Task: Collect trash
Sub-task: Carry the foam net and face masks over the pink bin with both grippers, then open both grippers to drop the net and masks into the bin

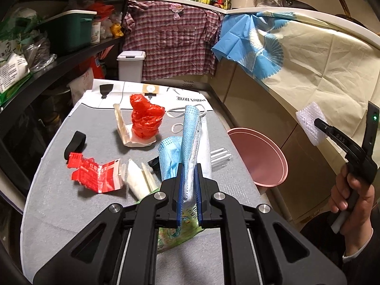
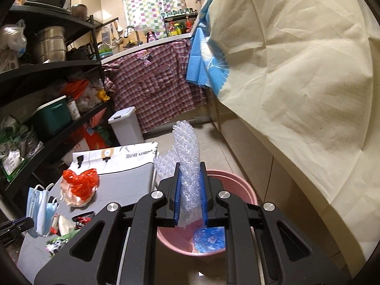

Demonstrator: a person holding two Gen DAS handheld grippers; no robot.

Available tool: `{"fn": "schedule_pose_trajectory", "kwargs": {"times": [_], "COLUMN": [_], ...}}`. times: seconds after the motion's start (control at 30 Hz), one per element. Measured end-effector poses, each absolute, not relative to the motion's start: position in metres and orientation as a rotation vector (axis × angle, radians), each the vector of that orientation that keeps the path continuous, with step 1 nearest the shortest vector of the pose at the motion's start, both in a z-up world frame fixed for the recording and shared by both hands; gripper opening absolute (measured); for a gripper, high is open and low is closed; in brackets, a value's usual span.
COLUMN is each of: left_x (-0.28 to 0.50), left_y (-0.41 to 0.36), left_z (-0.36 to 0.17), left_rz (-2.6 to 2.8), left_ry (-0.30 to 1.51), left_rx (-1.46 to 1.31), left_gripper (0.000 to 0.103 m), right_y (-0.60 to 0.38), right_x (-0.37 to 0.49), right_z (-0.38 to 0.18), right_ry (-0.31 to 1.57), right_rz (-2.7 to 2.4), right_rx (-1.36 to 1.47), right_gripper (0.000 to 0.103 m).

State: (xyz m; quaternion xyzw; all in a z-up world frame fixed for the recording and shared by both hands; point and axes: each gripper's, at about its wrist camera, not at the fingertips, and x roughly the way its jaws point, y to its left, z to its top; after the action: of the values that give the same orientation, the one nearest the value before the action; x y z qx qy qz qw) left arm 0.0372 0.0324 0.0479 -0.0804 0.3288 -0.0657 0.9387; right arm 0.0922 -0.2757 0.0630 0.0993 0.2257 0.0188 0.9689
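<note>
Left wrist view: grey counter [image 1: 59, 190] fills centre-left of frame; its right edge runs diagonally at centre-right, w/ pink bin [image 1: 258, 159] just past it on the floor side. Bare counter strip at lower left; clutter mid-frame: red plastic bag [image 1: 146, 116] on a white tray [image 1: 123, 130], torn red packet [image 1: 95, 175], white wrappers [image 1: 140, 180]. Left tool [image 1: 188, 178] at bottom centre, fingers nearly closed, clamped on blue face masks [image 1: 190, 137] raised above the counter. Right hand [image 1: 351, 194] at right edge of frame, fist around the grip, tool angled up-left. Right wrist view: right tool [image 2: 191, 187] at centre, closed down on bubble wrap [image 2: 187, 156], standing upright between the pads, directly over the pink bin's [image 2: 237, 190] opening; blue bag [image 2: 209, 239] inside. Cream cloth [image 2: 296, 83] hangs close at right; floor [image 2: 220, 149] open beyond the bin.
</note>
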Motion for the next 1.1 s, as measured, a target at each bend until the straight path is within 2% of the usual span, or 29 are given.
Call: {"fn": "schedule_pose_trajectory", "kwargs": {"times": [0.6, 1.1], "left_x": [0.062, 0.145], "left_y": [0.001, -0.088], "left_z": [0.049, 0.040], "left_rz": [-0.202, -0.377], "left_ry": [0.683, 0.682], "left_rx": [-0.146, -0.102], "left_gripper": [0.009, 0.009], "right_y": [-0.294, -0.302], "right_x": [0.124, 0.150], "right_z": [0.044, 0.020], "right_ry": [0.510, 0.564], "right_rz": [-0.006, -0.026], "right_rx": [0.207, 0.229], "right_gripper": [0.014, 0.014]}}
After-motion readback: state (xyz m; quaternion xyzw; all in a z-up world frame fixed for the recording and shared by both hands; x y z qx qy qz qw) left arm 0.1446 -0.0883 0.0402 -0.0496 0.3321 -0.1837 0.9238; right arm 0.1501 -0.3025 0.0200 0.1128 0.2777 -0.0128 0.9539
